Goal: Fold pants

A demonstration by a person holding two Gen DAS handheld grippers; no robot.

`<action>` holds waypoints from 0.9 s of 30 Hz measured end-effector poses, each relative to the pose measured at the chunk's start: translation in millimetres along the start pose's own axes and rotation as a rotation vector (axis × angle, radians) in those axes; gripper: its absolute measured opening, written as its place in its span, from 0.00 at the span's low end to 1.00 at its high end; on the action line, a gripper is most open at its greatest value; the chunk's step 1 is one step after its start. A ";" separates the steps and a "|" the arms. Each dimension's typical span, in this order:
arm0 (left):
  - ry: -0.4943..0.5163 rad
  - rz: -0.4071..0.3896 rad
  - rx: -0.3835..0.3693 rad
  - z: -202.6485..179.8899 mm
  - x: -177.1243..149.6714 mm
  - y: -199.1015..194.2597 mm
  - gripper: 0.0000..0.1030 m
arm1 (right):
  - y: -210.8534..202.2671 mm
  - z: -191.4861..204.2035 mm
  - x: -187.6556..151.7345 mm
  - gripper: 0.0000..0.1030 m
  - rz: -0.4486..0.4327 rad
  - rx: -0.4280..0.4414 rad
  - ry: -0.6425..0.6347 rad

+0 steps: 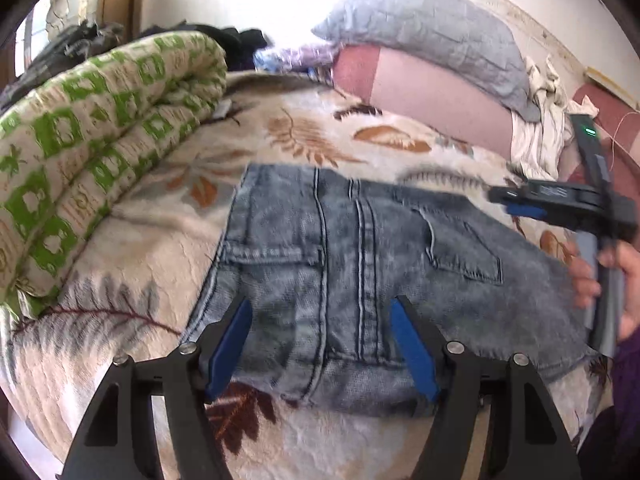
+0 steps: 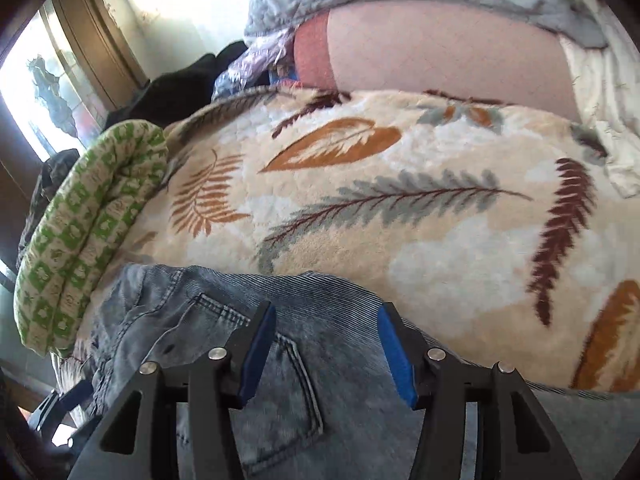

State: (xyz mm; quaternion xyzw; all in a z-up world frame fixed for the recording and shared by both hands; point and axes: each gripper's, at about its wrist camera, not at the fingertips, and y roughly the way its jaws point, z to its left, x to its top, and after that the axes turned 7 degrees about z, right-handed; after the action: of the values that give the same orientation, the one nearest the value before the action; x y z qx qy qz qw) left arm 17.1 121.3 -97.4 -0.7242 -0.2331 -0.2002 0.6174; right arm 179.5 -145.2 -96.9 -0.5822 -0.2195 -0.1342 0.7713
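Note:
Folded grey-blue denim pants (image 1: 360, 264) lie seat-up on a leaf-patterned blanket (image 1: 312, 140), back pockets showing. My left gripper (image 1: 322, 308) is open and empty, hovering over the pants' near edge by the centre seam. My right gripper (image 2: 326, 312) is open and empty above the pants (image 2: 288, 360) near a back pocket. It also shows in the left wrist view (image 1: 516, 204) at the pants' right side, held by a hand (image 1: 612, 280).
A rolled green-and-cream quilt (image 1: 92, 148) lies along the left side of the bed. A pink pillow (image 1: 432, 100) with a grey one (image 1: 432, 28) on it sits at the back. Dark clothes (image 1: 224, 36) pile at the back left. A window (image 2: 52, 92) is at the left.

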 end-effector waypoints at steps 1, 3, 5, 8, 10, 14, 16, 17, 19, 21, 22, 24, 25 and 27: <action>0.001 -0.007 0.003 -1.3 0.5 0.5 0.72 | -12.1 -3.0 -3.5 0.55 -0.014 -0.022 -0.001; 0.011 -0.013 0.010 -5.3 1.1 2.5 0.72 | -35.7 -11.4 -11.6 0.57 -0.053 -0.063 -0.002; 0.044 -0.031 0.011 -12.9 1.2 2.6 0.72 | -57.7 -26.0 -23.0 0.60 -0.087 -0.079 0.031; 0.122 -0.092 0.037 -27.8 -2.2 -2.7 0.72 | -88.2 -53.3 -44.6 0.60 -0.118 -0.102 0.083; 0.167 -0.110 0.034 -37.4 -4.0 -3.4 0.72 | -106.1 -73.0 -60.9 0.60 -0.137 -0.146 0.118; 0.240 -0.109 0.005 -56.2 -8.8 1.7 0.72 | -140.5 -123.8 -95.9 0.60 -0.173 -0.174 0.252; 0.275 -0.106 -0.003 -65.4 -12.6 3.9 0.72 | -158.4 -151.1 -113.5 0.60 -0.200 -0.189 0.324; 0.292 -0.103 -0.001 -69.4 -14.6 5.6 0.72 | -166.4 -164.2 -122.1 0.60 -0.211 -0.195 0.356; 0.318 -0.099 0.021 -75.9 -19.6 7.8 0.73 | -181.7 -191.2 -141.1 0.60 -0.226 -0.200 0.420; 0.334 -0.095 0.041 -80.9 -22.7 9.4 0.73 | -196.7 -219.2 -160.0 0.60 -0.245 -0.208 0.490; 0.337 -0.092 0.040 -83.1 -24.4 9.1 0.74 | -203.4 -231.3 -168.4 0.60 -0.255 -0.203 0.523; 0.328 -0.067 0.016 -87.7 -28.1 8.8 0.75 | -215.3 -257.3 -189.3 0.60 -0.275 -0.166 0.608; 0.323 -0.053 0.004 -91.9 -30.7 8.3 0.75 | -219.7 -266.3 -197.7 0.60 -0.283 -0.150 0.638; 0.320 -0.049 -0.002 -103.2 -37.8 5.3 0.80 | -226.4 -284.5 -219.0 0.60 -0.302 -0.117 0.714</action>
State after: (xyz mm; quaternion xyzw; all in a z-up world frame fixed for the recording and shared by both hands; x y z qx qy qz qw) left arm -10.7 15.3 -107.3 -0.6777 -0.1493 -0.3283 0.6408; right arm -63.3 -492.9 -79.5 -0.5030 -0.0126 -0.4524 0.7363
